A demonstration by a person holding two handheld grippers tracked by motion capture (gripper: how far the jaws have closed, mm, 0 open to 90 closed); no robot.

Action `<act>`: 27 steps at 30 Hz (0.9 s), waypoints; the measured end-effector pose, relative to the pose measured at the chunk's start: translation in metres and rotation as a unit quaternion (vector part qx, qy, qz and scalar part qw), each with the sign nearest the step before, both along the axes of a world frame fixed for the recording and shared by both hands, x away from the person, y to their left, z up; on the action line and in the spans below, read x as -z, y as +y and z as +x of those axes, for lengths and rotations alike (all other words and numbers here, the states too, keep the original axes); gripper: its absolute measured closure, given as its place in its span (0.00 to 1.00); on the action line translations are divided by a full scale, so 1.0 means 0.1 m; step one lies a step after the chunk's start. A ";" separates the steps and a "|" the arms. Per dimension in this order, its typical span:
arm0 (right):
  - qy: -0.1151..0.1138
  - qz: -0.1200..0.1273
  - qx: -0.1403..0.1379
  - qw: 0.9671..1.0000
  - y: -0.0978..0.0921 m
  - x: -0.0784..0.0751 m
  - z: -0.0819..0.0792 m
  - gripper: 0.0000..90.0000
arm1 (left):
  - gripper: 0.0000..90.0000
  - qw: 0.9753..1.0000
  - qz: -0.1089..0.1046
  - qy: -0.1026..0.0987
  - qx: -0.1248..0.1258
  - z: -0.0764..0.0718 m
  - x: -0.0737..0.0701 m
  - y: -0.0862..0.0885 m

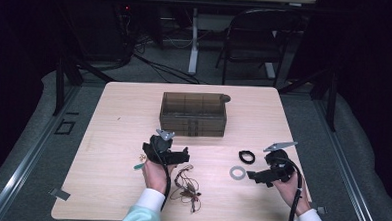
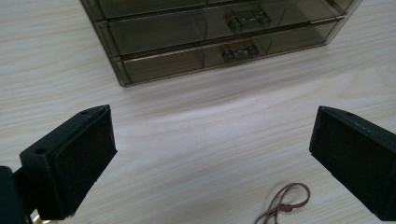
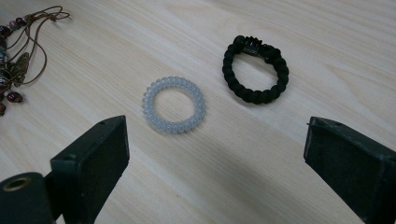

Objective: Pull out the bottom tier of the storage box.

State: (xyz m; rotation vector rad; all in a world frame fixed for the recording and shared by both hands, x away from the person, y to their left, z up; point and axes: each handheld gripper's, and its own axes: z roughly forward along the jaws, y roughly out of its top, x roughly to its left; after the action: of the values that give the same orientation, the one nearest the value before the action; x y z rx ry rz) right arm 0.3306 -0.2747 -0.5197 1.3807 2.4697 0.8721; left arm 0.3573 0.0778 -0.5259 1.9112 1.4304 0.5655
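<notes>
Sleeves and forearms are cut off by the near edge of the high view, so little of the person shows beyond two hands. Nearest lies a tangle of brown cord necklace (image 1: 186,186), beads too small to make out from above; in the left gripper view just a loop of it peeks in at the bottom edge. The left gripper (image 1: 184,154) sits over the table just beside that tangle, jaws spread wide with nothing between them but bare wood. A small greenish thing (image 1: 140,161) pokes out left of that hand, and I cannot tell what it is. The right gripper (image 1: 251,175) is likewise wide open and empty, pointed at a pale clear coil ring (image 3: 173,104) lying flat just ahead of its jaws, with a black braided bracelet (image 3: 255,70) just beyond and apart from it. Farther off stands a smoky see-through drawer box (image 1: 194,114), both drawers in the left gripper view shut, its top cropped there. Open table (image 1: 119,112) stretches either side of the box, and both far corners are free.
</notes>
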 end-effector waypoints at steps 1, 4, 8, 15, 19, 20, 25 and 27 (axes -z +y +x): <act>-0.001 0.001 0.001 1.000 0.00 0.00 0.00 0.07 | 0.00 1.000 -0.001 0.001 0.002 0.01 0.01 -0.03; 0.000 -0.007 0.003 1.000 -0.01 0.00 0.00 0.07 | 0.00 1.000 0.001 0.000 0.000 0.05 0.03 -0.09; -0.006 -0.026 0.008 1.000 -0.01 -0.01 0.00 0.06 | 0.00 1.000 -0.012 0.004 -0.008 0.11 0.05 -0.15; -0.007 -0.026 0.007 1.000 0.00 0.00 -0.01 0.07 | 0.03 1.000 -0.014 0.003 -0.013 0.17 0.11 -0.26; -0.007 -0.026 0.004 1.000 0.00 0.00 -0.01 0.09 | 0.04 1.000 -0.017 0.002 -0.018 0.20 0.15 -0.33; -0.007 -0.028 0.003 1.000 0.00 0.00 -0.01 0.09 | 0.04 1.000 -0.017 0.002 -0.020 0.21 0.16 -0.36; -0.005 -0.024 0.002 1.000 0.02 0.01 -0.01 0.11 | 0.09 0.999 -0.020 -0.002 -0.025 0.29 0.21 -0.44; -0.004 -0.024 0.001 1.000 0.02 0.01 -0.01 0.12 | 0.10 0.999 -0.024 0.001 -0.033 0.34 0.23 -0.46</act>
State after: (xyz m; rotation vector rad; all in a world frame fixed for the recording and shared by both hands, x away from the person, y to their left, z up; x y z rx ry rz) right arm 0.3292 -0.2731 -0.5207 1.3616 2.4653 0.8096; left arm 0.3911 0.0318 -0.5488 1.8321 1.4999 0.5550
